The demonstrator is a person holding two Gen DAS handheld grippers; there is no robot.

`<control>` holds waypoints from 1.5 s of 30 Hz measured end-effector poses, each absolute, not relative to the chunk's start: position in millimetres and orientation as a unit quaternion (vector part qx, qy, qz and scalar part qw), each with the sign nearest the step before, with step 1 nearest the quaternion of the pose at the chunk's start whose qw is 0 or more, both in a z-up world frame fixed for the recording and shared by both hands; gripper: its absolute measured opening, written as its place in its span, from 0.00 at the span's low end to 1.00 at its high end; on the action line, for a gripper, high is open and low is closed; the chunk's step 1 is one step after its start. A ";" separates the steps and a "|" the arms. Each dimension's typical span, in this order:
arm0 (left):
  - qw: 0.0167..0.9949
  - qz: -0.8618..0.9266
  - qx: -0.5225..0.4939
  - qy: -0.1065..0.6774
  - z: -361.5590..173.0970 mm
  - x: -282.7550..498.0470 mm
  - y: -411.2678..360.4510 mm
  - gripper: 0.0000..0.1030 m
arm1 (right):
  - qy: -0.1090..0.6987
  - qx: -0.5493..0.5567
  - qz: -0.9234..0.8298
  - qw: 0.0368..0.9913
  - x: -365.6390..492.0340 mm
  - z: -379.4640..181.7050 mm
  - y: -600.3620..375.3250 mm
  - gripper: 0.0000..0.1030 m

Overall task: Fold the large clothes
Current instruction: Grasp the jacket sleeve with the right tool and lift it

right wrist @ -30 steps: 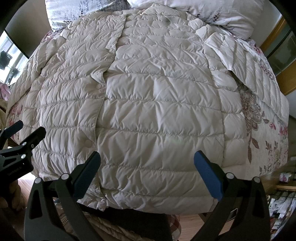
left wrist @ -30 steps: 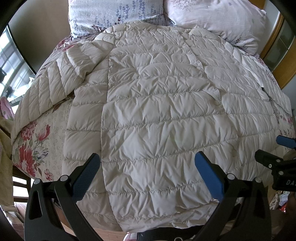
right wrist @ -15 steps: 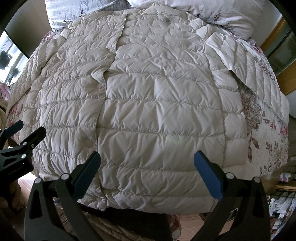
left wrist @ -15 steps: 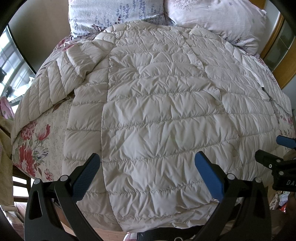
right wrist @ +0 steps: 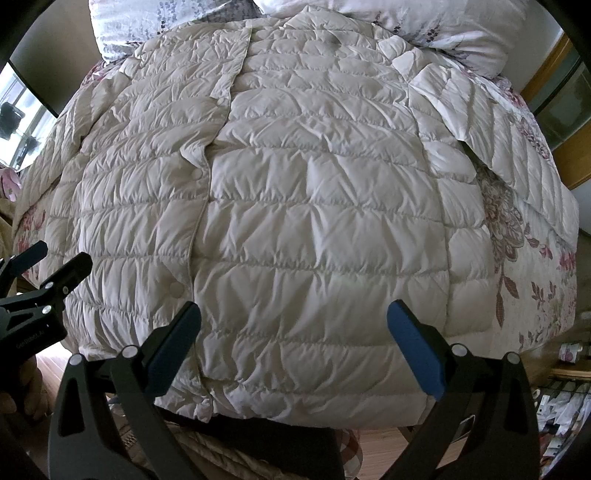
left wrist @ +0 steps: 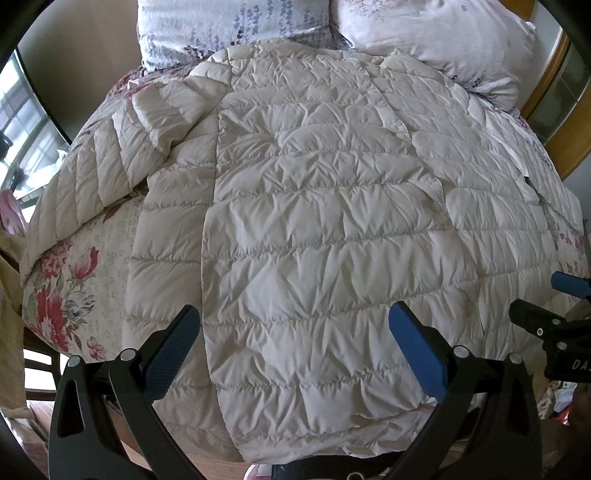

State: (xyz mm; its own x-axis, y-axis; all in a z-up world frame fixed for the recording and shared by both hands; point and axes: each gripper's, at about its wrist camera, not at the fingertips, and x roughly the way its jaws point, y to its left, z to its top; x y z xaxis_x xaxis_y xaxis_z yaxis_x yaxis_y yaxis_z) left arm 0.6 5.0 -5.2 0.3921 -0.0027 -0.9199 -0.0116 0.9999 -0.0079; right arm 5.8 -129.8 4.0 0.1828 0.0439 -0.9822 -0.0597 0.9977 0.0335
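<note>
A cream quilted down coat [left wrist: 325,229] lies spread flat, front up, across a bed covered by a floral bedspread [left wrist: 70,280], its hem at the near edge of the bed and its collar up by two pale flowered pillows [left wrist: 229,26]. At the left, one sleeve [left wrist: 96,173] stretches out over the bedspread towards the window side. The left gripper [left wrist: 293,343] hovers over the hem on the coat's left half, its jaws spread wide with nothing between them and the blue pads clear of the fabric. Down the middle runs the coat's front opening, with a row of snap buttons [right wrist: 196,173] along the placket. The right gripper [right wrist: 293,341] hangs over the hem on the right half, jaws likewise wide apart and holding nothing. Each gripper shows at the edge of the other's view, side by side along the foot of the bed. At the far right, the other sleeve [right wrist: 491,122] lies angled out over the bedspread, and beyond it a strip of wooden frame [right wrist: 576,155] borders the bed.
</note>
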 end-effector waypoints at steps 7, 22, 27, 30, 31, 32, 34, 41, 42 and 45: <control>0.830 -0.001 -0.013 0.557 -8.8 9.7 8.7 0.99 | 0.639 -0.004 0.037 0.768 13.9 1.0 -129.5 0.98; 0.832 -0.018 -0.046 0.553 -7.1 37.9 10.5 0.99 | 0.552 0.187 -0.045 0.812 69.0 -0.7 -251.9 0.98; 0.843 -0.001 -0.054 0.536 -2.5 49.3 17.0 0.99 | 0.483 0.387 -0.160 0.769 63.8 -15.7 -377.6 0.97; 0.853 0.000 -0.057 0.519 0.8 53.1 19.4 0.99 | 0.441 0.439 -0.228 0.749 51.8 -22.4 -436.3 0.83; 0.856 -0.001 -0.056 0.514 1.5 54.5 19.6 0.99 | 0.429 0.451 -0.249 0.742 46.3 -25.2 -452.9 0.78; 0.858 -0.002 -0.053 0.510 1.7 55.6 19.2 0.99 | 0.415 0.467 -0.273 0.732 39.0 -28.3 -473.2 0.74; 0.856 -0.003 -0.052 0.515 0.2 61.1 19.8 0.99 | 0.395 0.492 -0.301 0.715 28.0 -33.8 -499.9 0.70; 0.849 -0.009 -0.059 0.525 -3.8 72.1 19.0 0.99 | 0.350 0.553 -0.347 0.672 -1.0 -50.0 -556.5 0.56; 0.849 -0.016 -0.064 0.524 -3.5 73.4 18.8 0.99 | 0.347 0.555 -0.349 0.671 -2.4 -49.6 -559.8 0.56; 0.846 -0.039 -0.089 0.524 -3.3 76.5 19.5 0.99 | 0.336 0.562 -0.349 0.670 -3.7 -50.7 -567.6 0.43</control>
